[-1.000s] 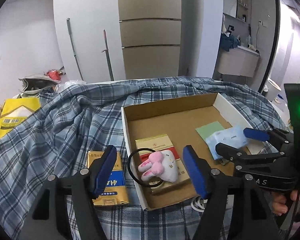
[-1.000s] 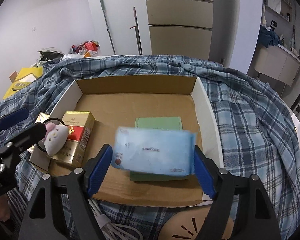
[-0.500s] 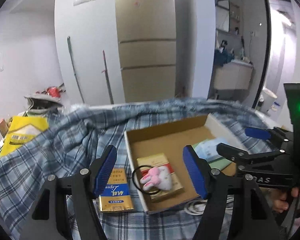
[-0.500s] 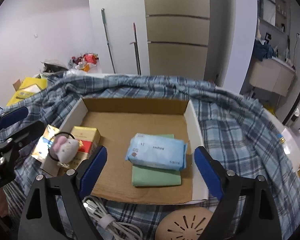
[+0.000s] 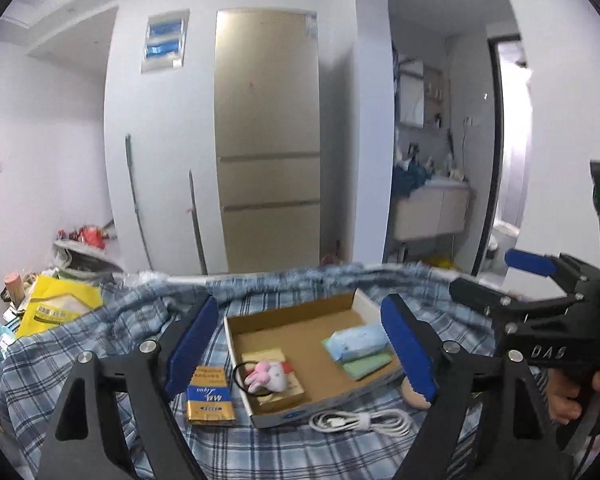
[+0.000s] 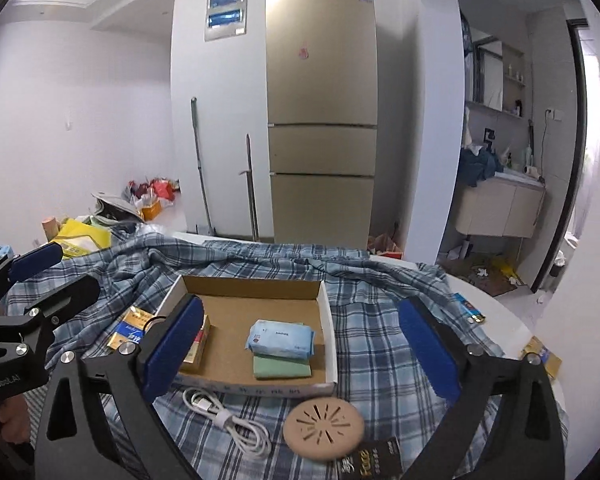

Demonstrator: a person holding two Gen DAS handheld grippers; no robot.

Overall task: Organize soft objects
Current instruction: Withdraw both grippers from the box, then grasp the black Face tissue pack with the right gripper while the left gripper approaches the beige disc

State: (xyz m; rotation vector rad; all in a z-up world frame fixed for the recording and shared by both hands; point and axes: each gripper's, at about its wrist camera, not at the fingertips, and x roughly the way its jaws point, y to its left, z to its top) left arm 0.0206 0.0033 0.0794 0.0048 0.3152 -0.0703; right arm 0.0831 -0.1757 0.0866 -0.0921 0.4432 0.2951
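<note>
A pink plush bunny on a black hair tie (image 5: pixel 268 376) lies on a gold pack at the front left of the cardboard box (image 5: pixel 292 312). The blue wipes pack (image 6: pixel 280 338) rests on a green pad (image 6: pixel 282 368) at the box's right side. My left gripper (image 5: pixel 300 350) hangs above and in front of the box, its jaws opening with nothing between them. My right gripper (image 6: pixel 300 346) is likewise raised and back from the box, jaws opening and empty. In the right wrist view its left finger hides the bunny.
The box sits on a blue plaid cloth (image 6: pixel 380 360). A gold and blue pack (image 5: pixel 209 394) lies left of the box. A coiled white cable (image 6: pixel 224 420) and a round beige disc (image 6: pixel 323 430) lie in front of it. Clutter and a yellow bag (image 5: pixel 56 304) sit at the left.
The right gripper let go of the blue wipes pack, which now lies on the green pad. Both grippers rose and drew back from the box, and their jaws widened.
</note>
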